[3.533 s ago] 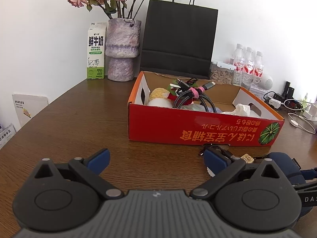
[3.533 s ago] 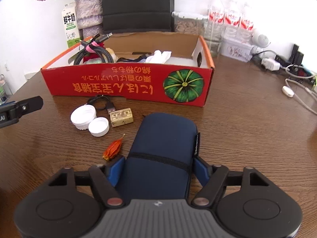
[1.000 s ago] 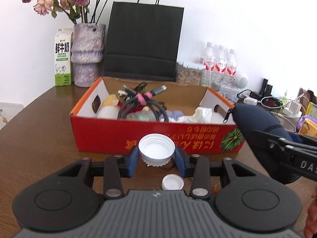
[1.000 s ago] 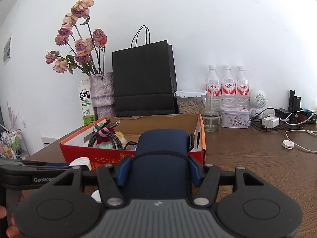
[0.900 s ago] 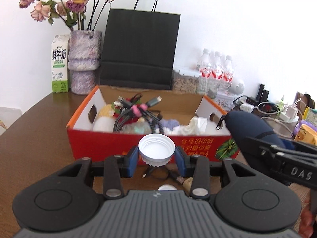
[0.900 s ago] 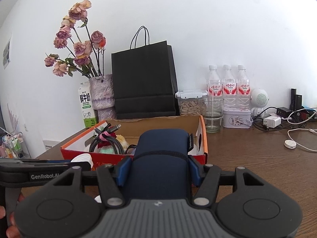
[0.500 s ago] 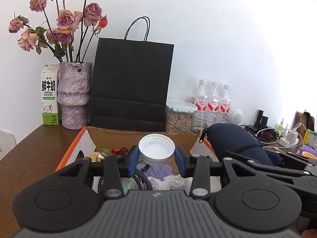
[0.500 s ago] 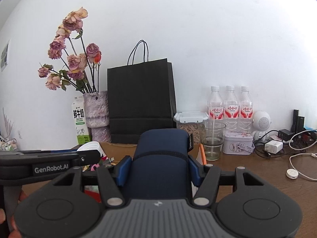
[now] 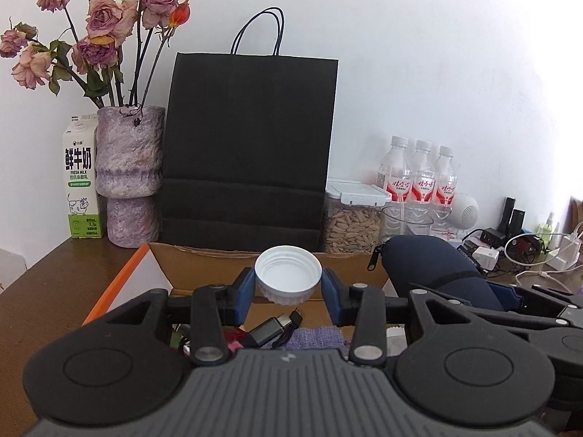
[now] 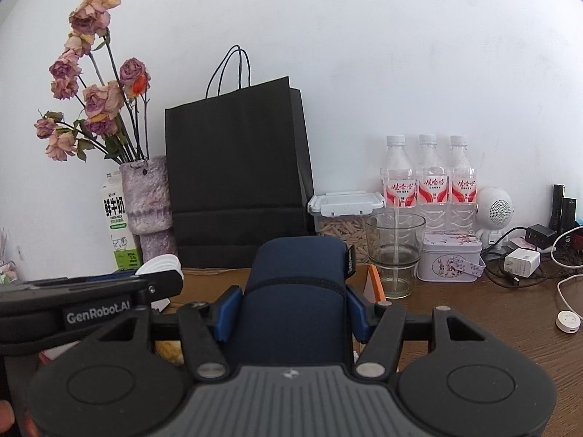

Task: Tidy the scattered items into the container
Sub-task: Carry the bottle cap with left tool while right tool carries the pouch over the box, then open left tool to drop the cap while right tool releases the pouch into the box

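My left gripper [image 9: 288,293] is shut on a white jar lid [image 9: 288,277] and holds it above the open cardboard box [image 9: 204,260], over its inside. Cables [image 9: 277,327] and a purple cloth [image 9: 313,338] lie in the box below. My right gripper [image 10: 289,313] is shut on a navy blue zip pouch [image 10: 297,291] and holds it above the right part of the box [image 10: 375,284]. The pouch also shows in the left wrist view [image 9: 433,266], and the lid in the right wrist view [image 10: 160,266].
Behind the box stand a black paper bag [image 9: 247,153], a vase of dried roses [image 9: 127,182], a milk carton [image 9: 82,182], a seed container [image 9: 351,215], three water bottles [image 10: 430,182], a glass [image 10: 395,251] and a tin [image 10: 450,258]. Chargers and cables [image 10: 528,255] lie at the right.
Both grippers have moved forward and higher over the box, each with its item still held. The box's red front wall has dropped out of view.
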### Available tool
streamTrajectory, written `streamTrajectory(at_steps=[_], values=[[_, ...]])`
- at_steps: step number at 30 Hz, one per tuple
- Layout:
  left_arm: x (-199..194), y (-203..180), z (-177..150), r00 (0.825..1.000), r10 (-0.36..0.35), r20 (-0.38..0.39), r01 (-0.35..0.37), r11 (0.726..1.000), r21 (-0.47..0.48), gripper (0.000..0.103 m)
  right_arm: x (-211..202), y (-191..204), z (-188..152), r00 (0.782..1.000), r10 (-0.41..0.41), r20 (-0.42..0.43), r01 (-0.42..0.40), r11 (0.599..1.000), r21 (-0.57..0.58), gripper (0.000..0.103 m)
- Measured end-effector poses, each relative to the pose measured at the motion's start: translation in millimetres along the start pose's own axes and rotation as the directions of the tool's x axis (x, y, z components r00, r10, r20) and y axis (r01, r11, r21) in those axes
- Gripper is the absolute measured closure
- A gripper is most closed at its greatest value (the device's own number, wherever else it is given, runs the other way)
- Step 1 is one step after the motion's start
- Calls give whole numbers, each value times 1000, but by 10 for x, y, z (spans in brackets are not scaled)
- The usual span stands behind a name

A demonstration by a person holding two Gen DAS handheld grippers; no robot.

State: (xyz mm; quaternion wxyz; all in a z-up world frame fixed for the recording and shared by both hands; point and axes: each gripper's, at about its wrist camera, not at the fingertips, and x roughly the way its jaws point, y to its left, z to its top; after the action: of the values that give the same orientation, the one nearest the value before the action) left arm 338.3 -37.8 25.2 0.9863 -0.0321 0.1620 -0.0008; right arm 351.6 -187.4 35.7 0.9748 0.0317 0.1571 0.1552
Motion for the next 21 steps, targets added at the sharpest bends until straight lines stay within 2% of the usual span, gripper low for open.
streamTrajectory(at_steps=[6,7,8,9,10,11,12,13,15,21], values=[[77,-46,-70,999,37,8,-37,997,61,62,64,20,-85,1000,1,-8,-1,1000,-29,43],[77,-50,-76,999,53,11,-53,997,64,56,66,19,-88,1000,1,-9,-1,1000,-30,42],[76,-49,-79,997,80,16,-81,995,64,41,69,11,-91,1000,-2,-10,2,1000,-27,41],[69,-37,-82,993,112,27,-113,992,57,32,56,-2,-90,1000,-6,3,6,1000,-22,40],[50,-6,-79,988,145,45,-147,988,40,15,36,-22,-86,1000,-13,18,13,1000,-16,31],[32,30,-66,985,164,57,-165,986,21,4,19,-40,-80,999,-20,29,21,1000,-9,24],[17,70,-49,983,173,66,-174,985,0,0,3,-65,-64,999,-24,37,24,1000,1,10],[-5,116,-34,982,175,76,-174,984,-26,0,-7,-84,-58,999,-19,40,19,1000,10,0],[-6,168,-15,981,184,65,-180,982,-55,0,-6,-93,-54,999,-5,36,4,1000,20,0],[78,200,-42,982,187,3,-187,981,-53,0,32,-33,-81,1000,4,-1,-4,1000,-2,0]])
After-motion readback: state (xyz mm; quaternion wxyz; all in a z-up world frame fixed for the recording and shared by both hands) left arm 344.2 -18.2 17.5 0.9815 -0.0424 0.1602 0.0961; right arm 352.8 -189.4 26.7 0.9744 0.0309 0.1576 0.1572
